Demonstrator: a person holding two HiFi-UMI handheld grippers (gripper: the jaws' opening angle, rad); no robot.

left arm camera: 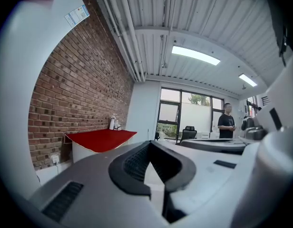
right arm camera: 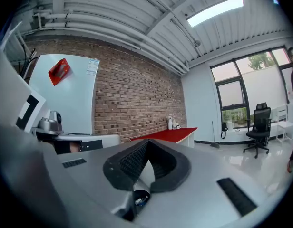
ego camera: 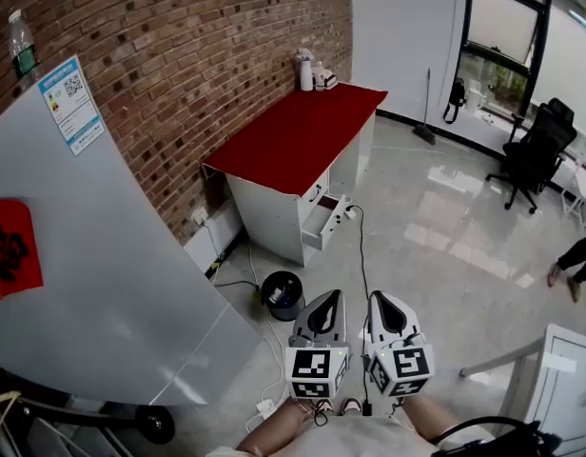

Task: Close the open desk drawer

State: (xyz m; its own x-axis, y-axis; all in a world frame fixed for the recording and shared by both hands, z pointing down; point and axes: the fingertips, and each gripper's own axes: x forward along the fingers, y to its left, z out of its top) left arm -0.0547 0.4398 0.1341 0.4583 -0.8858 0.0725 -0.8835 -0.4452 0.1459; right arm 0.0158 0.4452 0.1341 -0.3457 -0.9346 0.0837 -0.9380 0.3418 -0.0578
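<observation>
A white desk with a red top (ego camera: 298,136) stands against the brick wall, several steps ahead of me. Its lower drawer (ego camera: 323,225) is pulled out toward the floor space, with a dark handle on the drawer above. My left gripper (ego camera: 328,299) and right gripper (ego camera: 381,299) are held side by side low in the head view, far short of the desk. Both are shut, with nothing between the pads. The left gripper (left arm camera: 149,144) sees the desk (left arm camera: 101,139) far off at its left. The right gripper (right arm camera: 146,143) sees the desk (right arm camera: 172,134) beyond its tips.
A black bin (ego camera: 282,295) and loose cables (ego camera: 361,255) lie on the floor between me and the drawer. A large pale board (ego camera: 103,255) leans at the left. A black office chair (ego camera: 536,155) and a person's legs (ego camera: 574,260) are at the right, with a white cabinet (ego camera: 559,379) beside me.
</observation>
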